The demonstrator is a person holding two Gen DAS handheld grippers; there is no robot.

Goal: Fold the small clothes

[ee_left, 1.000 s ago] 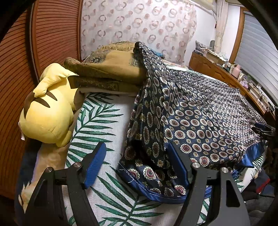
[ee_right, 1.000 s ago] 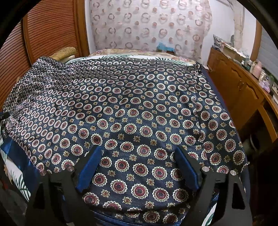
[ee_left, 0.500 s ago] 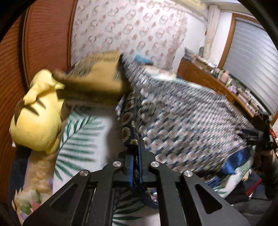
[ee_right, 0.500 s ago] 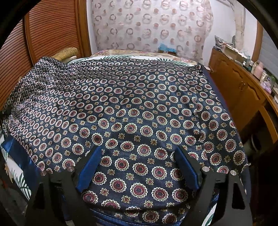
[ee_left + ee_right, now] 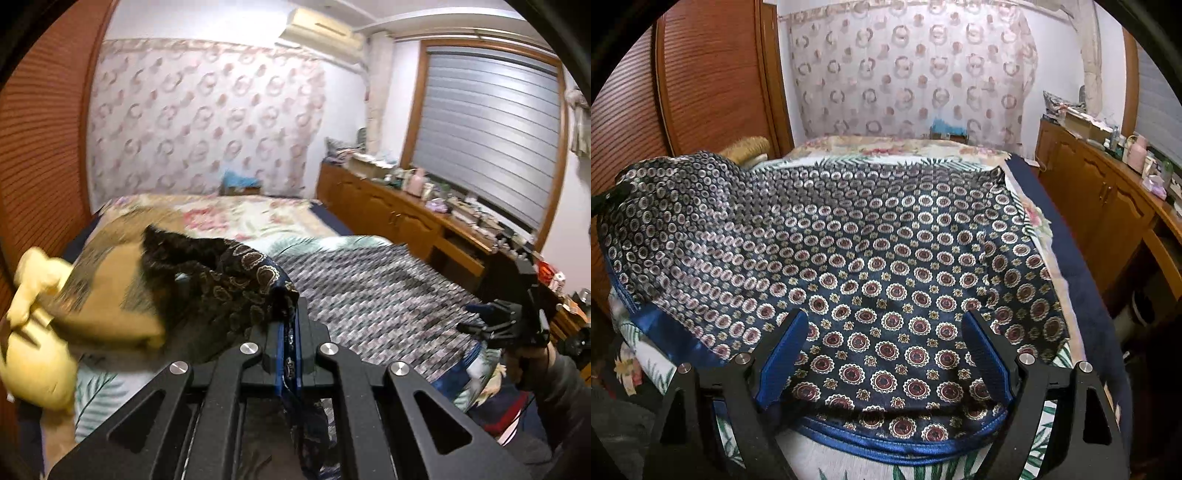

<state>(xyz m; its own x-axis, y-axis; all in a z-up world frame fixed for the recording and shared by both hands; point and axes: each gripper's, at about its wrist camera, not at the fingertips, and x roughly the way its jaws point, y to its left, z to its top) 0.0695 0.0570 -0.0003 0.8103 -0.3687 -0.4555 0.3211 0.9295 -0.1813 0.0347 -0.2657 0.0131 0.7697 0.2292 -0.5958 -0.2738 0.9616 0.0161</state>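
Observation:
A navy patterned cloth (image 5: pixel 894 258) with red-and-white medallions and a blue hem lies spread over the bed. My left gripper (image 5: pixel 287 332) is shut on its left corner and holds that corner lifted, the cloth (image 5: pixel 229 273) bunching up ahead of the fingers. My right gripper (image 5: pixel 886 354) is open, its blue pads either side of the cloth's near hem, low over it; it also shows in the left wrist view (image 5: pixel 495 325) at the right edge of the bed.
A yellow plush toy (image 5: pixel 33 339) and tan cushions (image 5: pixel 107 288) lie at the bed's left. A wooden sideboard (image 5: pixel 1108 206) with clutter runs along the right. A wooden slatted door (image 5: pixel 713 81) stands at left. The leaf-print sheet (image 5: pixel 827 461) shows under the hem.
My left gripper closed on the cloth's left corner and lifted it up and toward the right. The right gripper stayed open and hardly moved.

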